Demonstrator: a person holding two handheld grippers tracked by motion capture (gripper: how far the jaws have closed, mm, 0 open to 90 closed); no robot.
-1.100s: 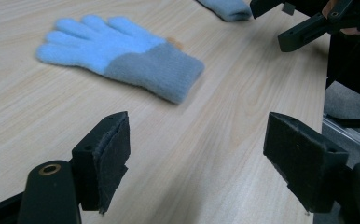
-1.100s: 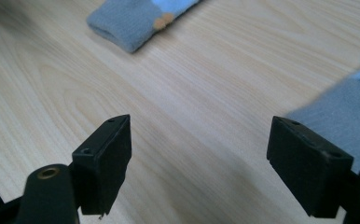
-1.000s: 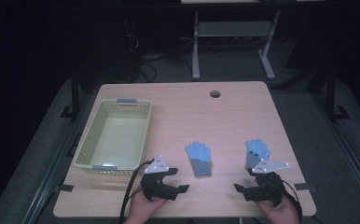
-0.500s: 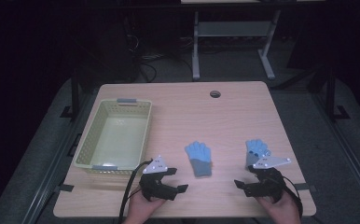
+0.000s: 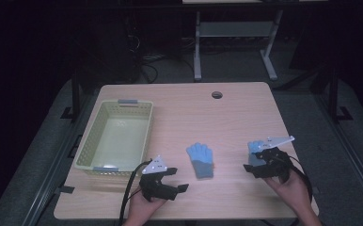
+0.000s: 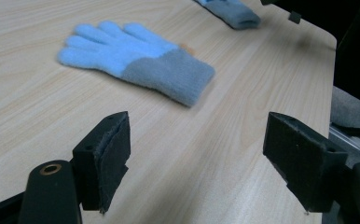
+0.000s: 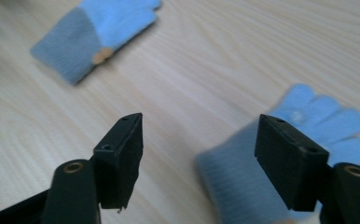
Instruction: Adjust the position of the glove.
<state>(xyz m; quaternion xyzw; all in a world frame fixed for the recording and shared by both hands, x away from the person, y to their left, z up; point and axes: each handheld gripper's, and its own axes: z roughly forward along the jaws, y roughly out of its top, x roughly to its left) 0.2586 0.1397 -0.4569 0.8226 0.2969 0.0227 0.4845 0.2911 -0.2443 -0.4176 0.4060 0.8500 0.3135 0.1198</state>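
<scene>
Gloves, two blue ones with grey cuffs, lie flat on the wooden table [image 5: 184,108] near its front edge.

One glove [image 5: 201,160] rests at the table's 6 o'clock, fingers pointing to 12, between the two grippers; the second glove [image 5: 254,151] lies at 4 o'clock, partly hidden under the right gripper [image 5: 256,165]. A pale green plastic basket [image 5: 115,136] sits at 9 o'clock, and a round cable hole [image 5: 217,95] at 12. Nothing stands between either gripper and its nearest glove. The left gripper [image 5: 176,180] hovers low at 7 o'clock, jaws spread wide and empty, aimed toward the middle glove. The right gripper's jaws are also spread wide, one over the second glove's grey cuff [image 7: 243,182]. The person's hands [image 5: 144,207] enter from 6 o'clock.
</scene>
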